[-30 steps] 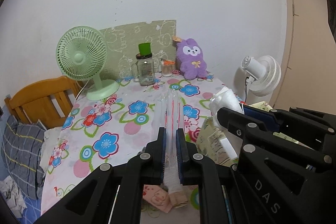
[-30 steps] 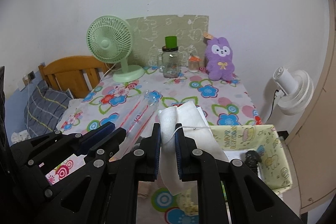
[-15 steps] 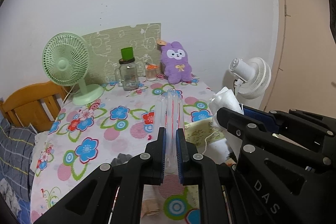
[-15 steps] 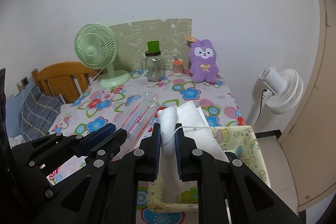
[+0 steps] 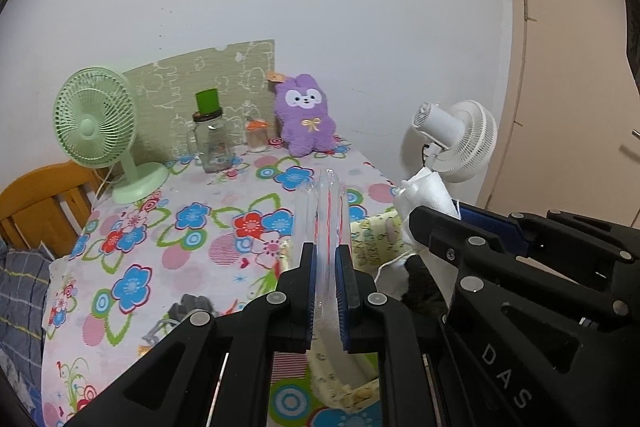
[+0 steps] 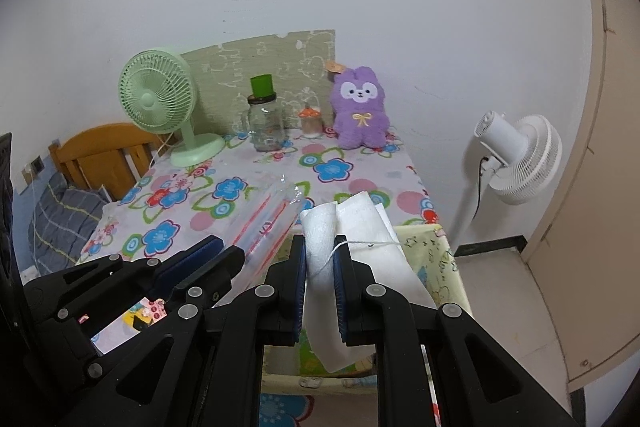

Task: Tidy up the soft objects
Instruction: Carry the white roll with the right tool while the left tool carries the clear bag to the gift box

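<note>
My left gripper [image 5: 325, 251] is shut on a clear plastic bag with red stripes [image 5: 322, 211], held above the near part of the flowered table [image 5: 168, 239]. It also shows in the right wrist view [image 6: 264, 223]. My right gripper [image 6: 320, 241] is shut on a folded white cloth with a white string [image 6: 360, 227], held over a pale yellow-green fabric bin [image 6: 436, 263] at the table's right edge. The cloth also shows in the left wrist view [image 5: 428, 191]. A purple plush bunny [image 5: 306, 115] sits at the back of the table.
A green desk fan [image 5: 96, 123], a glass jar with a green cup on it [image 5: 210, 139] and a small orange-lidded jar [image 5: 256, 135] stand at the back. A white floor fan [image 6: 520, 155] stands right of the table. A wooden chair [image 6: 100, 155] is at the left.
Both grippers have pulled back and up from the table with their loads still held. The bin now lies under the cloth and the table looks farther away.
</note>
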